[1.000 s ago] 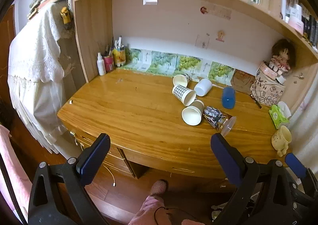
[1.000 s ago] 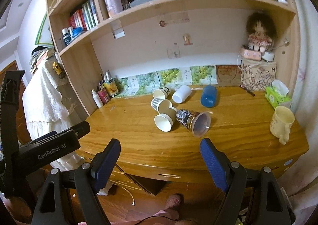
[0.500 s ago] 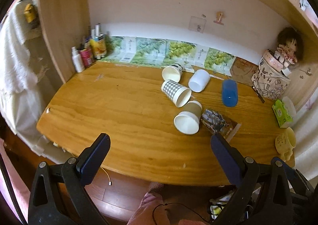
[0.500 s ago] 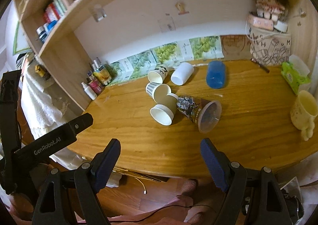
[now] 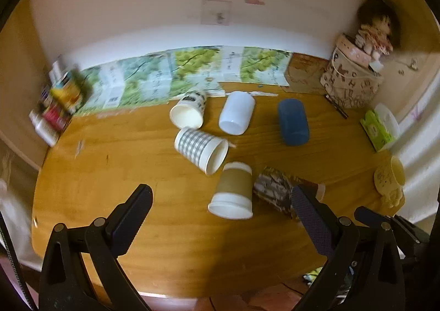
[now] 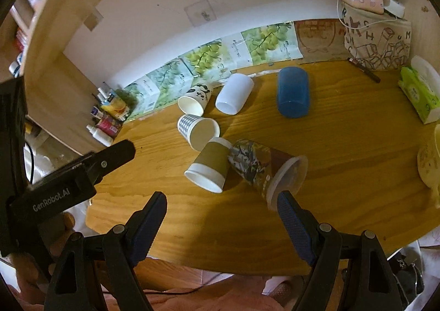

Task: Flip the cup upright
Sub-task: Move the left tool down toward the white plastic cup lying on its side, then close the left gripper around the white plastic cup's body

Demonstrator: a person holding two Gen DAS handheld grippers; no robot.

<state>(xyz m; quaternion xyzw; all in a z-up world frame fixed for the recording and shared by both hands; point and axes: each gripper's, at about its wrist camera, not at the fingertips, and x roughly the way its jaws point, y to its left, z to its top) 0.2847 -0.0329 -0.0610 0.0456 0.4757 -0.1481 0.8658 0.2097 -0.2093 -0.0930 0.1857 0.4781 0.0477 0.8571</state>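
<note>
Several cups lie on their sides on the wooden desk (image 5: 110, 173): a brown-banded paper cup (image 5: 233, 192) (image 6: 210, 164), a checked cup (image 5: 202, 150) (image 6: 198, 129), a panda-print cup (image 5: 188, 113) (image 6: 195, 100), a white cup (image 5: 236, 113) (image 6: 233, 93), a blue cup (image 5: 293, 121) (image 6: 293, 92) and a patterned cup with a clear lid (image 5: 277, 191) (image 6: 264, 168). My left gripper (image 5: 220, 214) is open and empty, just in front of the brown-banded cup. My right gripper (image 6: 221, 217) is open and empty, in front of the brown-banded and lidded cups.
Bottles and tubes (image 5: 55, 107) stand at the back left corner. A printed bag (image 6: 376, 36) with a doll on top stands at the back right. A green tissue pack (image 6: 418, 93) and a yellow mug (image 5: 389, 181) are at the right edge.
Both grippers have moved forward and down over the desk, so the cups look larger and nearer. Both stay open.
</note>
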